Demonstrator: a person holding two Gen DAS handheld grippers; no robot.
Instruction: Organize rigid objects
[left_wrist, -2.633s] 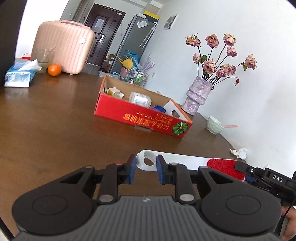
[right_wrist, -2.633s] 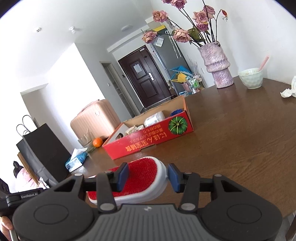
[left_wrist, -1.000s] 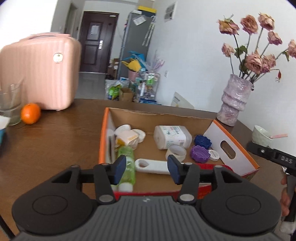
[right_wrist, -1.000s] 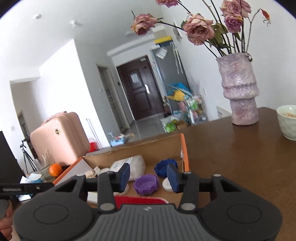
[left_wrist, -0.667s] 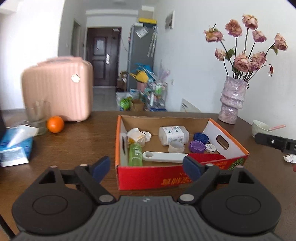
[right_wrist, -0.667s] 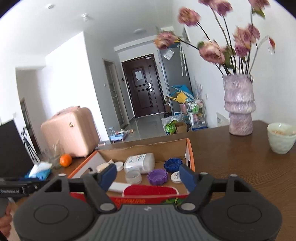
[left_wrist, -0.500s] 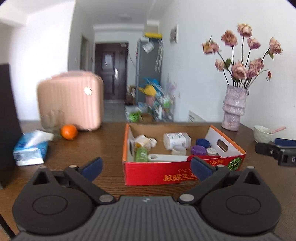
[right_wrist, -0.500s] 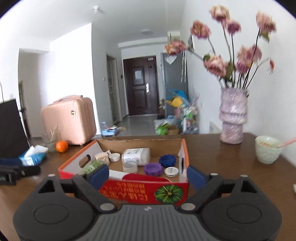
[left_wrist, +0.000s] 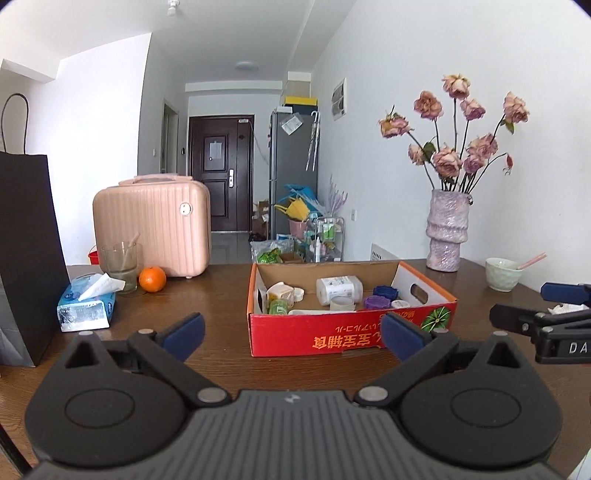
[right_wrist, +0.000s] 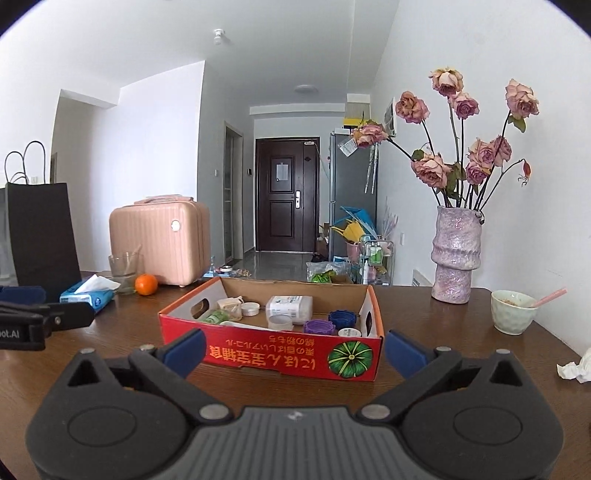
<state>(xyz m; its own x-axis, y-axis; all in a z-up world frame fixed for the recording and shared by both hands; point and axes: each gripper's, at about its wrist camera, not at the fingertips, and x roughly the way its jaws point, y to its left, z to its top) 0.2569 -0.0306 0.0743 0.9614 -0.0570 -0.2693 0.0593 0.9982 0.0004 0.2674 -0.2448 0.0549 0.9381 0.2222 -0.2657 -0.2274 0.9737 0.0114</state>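
Observation:
A red cardboard box (left_wrist: 325, 339) (right_wrist: 266, 354) stands on the brown table, open at the top. Inside lie a white bottle (left_wrist: 338, 288), a tape roll (left_wrist: 341, 302), a purple cap (left_wrist: 376, 302), a blue cap (right_wrist: 341, 317), a green bottle (left_wrist: 277, 306) and the white handle of a lint brush (left_wrist: 321, 312) (right_wrist: 240, 325) along the front wall. My left gripper (left_wrist: 291, 332) is open and holds nothing, a short way in front of the box. My right gripper (right_wrist: 294, 350) is also in front of the box, its jaws opening with nothing between them.
A tissue pack (left_wrist: 86, 304), a glass (left_wrist: 119, 266), an orange (left_wrist: 152, 279) and a pink suitcase (left_wrist: 151, 225) sit at the left back, with a black bag (left_wrist: 26, 251) at the far left. A vase of roses (right_wrist: 456, 254), a bowl (right_wrist: 511, 310) and crumpled tissue (right_wrist: 574, 369) are on the right.
Both grippers let go of the lint brush, which now lies in the box. Their jaws spread wide and both drew back from the box.

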